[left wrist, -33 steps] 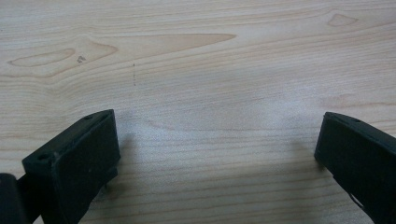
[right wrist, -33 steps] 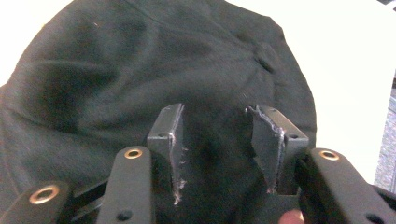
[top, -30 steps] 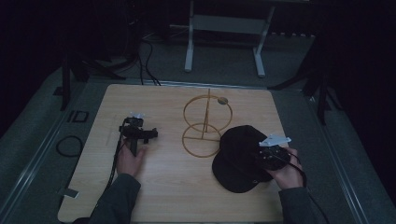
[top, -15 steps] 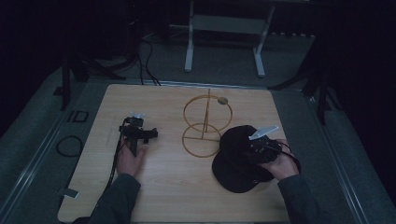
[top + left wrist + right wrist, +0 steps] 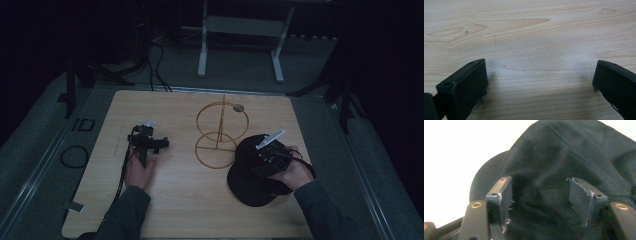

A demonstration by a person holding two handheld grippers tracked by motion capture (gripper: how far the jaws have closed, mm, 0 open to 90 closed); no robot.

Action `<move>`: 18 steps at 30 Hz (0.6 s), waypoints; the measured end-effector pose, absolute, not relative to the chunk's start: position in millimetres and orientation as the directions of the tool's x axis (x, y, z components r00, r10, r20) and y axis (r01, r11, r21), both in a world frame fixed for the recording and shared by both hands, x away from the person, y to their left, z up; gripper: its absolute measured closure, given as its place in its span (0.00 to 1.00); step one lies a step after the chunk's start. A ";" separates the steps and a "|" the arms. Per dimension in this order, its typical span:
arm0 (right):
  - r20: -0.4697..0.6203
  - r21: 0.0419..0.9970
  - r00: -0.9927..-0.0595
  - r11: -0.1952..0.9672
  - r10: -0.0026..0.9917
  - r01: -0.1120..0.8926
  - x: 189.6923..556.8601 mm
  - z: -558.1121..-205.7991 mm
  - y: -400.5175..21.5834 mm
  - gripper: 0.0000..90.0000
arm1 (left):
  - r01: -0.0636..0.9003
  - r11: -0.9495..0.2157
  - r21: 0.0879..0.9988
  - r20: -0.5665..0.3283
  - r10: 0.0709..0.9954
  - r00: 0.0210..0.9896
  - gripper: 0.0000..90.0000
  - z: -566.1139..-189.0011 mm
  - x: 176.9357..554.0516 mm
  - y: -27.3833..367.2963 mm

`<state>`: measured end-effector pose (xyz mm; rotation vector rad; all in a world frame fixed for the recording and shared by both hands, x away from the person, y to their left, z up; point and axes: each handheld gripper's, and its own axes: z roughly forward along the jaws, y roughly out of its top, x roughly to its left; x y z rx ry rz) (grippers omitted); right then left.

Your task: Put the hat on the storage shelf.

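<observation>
Right gripper (image 5: 266, 154): moved inward over black cap (image 5: 564, 160), jaws apart astride crown, grasp likely next | Left gripper (image 5: 541, 82): wide, unmoved on table (image 5: 190, 210).

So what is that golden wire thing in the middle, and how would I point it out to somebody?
Start from the pale wooden table and look to the middle of its far half. There stands a thin golden wire stand: an upright ring with a small disc at its top, rising from a flat ring. The black cloth cap to its right is soft and dark; the stand is bare, see-through wire.
</observation>
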<state>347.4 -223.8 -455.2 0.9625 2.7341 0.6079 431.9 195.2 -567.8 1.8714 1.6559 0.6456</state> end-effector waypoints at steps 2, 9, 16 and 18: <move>-0.016 0.421 -0.779 0.711 0.627 0.563 346.6 -455.5 -220.3 0.35 | 0.726 -0.087 0.682 -0.006 0.992 0.124 0.00 -567.8 431.9 195.2; 0.000 0.357 -0.789 0.737 0.614 0.574 342.8 -460.9 -208.8 0.34 | 0.727 -0.087 0.682 -0.006 0.992 0.125 0.00 -567.8 431.9 195.2; 0.049 0.294 -0.776 0.734 0.629 0.613 344.3 -478.2 -202.4 0.37 | 0.727 -0.087 0.682 -0.006 0.992 0.125 0.00 -567.8 431.9 195.2; 0.079 0.280 -0.766 0.723 0.638 0.632 345.5 -484.9 -202.6 0.42 | 0.726 -0.086 0.682 -0.007 0.992 0.123 0.00 -567.8 431.9 195.1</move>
